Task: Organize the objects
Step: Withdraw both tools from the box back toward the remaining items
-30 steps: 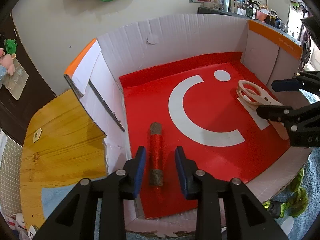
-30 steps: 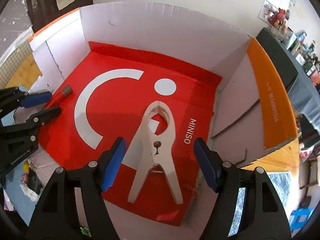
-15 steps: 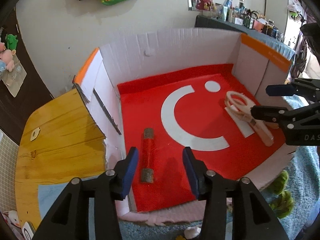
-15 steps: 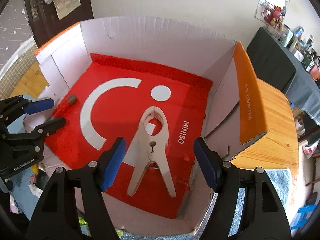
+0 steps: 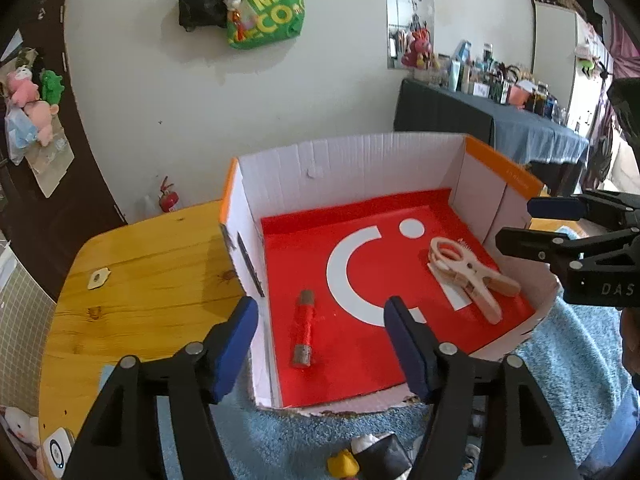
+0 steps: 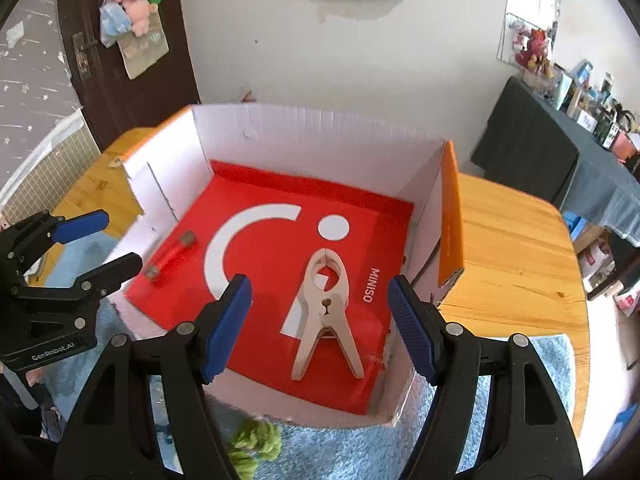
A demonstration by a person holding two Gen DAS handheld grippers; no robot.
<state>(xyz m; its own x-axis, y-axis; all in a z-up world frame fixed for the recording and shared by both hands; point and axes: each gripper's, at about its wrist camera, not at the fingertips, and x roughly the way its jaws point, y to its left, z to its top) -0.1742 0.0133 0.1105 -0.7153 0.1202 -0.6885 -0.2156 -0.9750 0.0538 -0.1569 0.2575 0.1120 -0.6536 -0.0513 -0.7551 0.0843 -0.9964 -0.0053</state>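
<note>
Both the left hand-held gripper (image 5: 320, 344) and the right hand-held gripper (image 6: 320, 328) hang with jaws apart, holding nothing, above the cardboard box (image 5: 360, 160), where the red-wrapped stick (image 5: 305, 334) and the wooden clamp (image 6: 327, 312) lie well apart.

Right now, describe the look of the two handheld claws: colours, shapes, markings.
Both match: the left claw and right claw have matte black angular plastic frames with silver rivets, and each finger ends in a ribbed blue pad. White lettering marks the bodies: "GenRobot.AI" on the left, "DAS" partly visible on the right. No cables or sleeves are visible.
</note>
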